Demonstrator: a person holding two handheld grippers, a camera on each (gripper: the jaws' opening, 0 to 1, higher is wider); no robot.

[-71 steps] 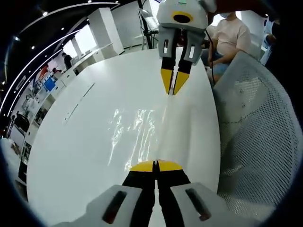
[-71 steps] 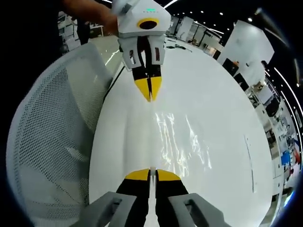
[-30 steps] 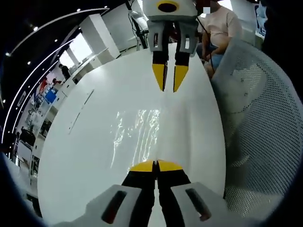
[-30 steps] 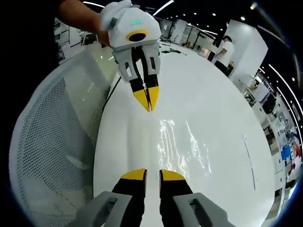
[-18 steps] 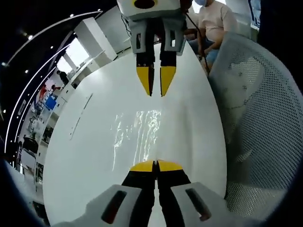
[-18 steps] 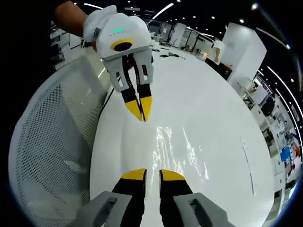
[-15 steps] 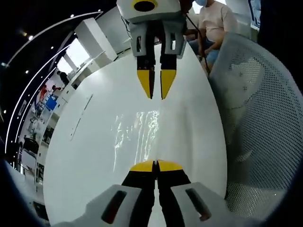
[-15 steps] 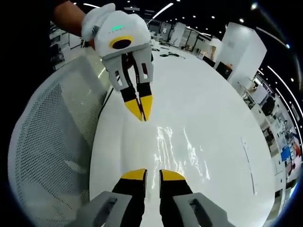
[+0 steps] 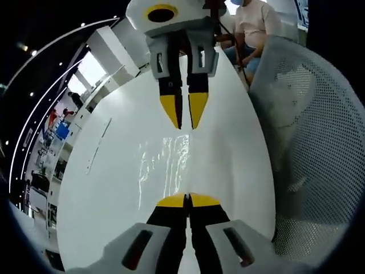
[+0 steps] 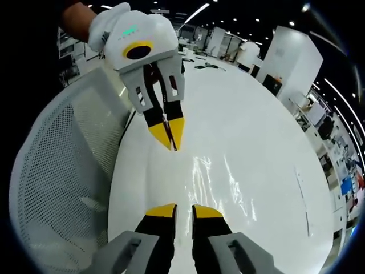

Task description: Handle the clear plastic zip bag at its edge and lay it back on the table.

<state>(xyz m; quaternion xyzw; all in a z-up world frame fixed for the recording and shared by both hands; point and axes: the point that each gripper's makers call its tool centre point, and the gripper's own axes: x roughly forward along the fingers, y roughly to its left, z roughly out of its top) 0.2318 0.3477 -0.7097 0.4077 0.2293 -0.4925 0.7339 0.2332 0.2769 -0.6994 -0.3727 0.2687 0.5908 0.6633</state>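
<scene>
The clear plastic zip bag (image 9: 165, 162) lies flat on the white table (image 9: 108, 200), showing mostly as glare streaks. My left gripper (image 9: 187, 200) is shut on the bag's near edge, yellow tips pressed together. The right gripper (image 9: 183, 116) comes in from the top of the left gripper view, jaws slightly apart and just above the bag's far end. In the right gripper view the bag (image 10: 222, 180) glints between the two grippers. There my right gripper (image 10: 182, 211) stands open with nothing between its tips, and the left gripper (image 10: 171, 138), held by a gloved hand, points down with tips closed.
A white mesh chair (image 9: 308, 142) stands close against the table's edge, seen also in the right gripper view as the chair (image 10: 63, 171). A seated person (image 9: 256, 23) is beyond the table's far end. A thin dark line (image 9: 98, 145) marks the tabletop.
My right gripper has opened and let go of the bag's edge, then moved closer to the left gripper. The left gripper stays shut.
</scene>
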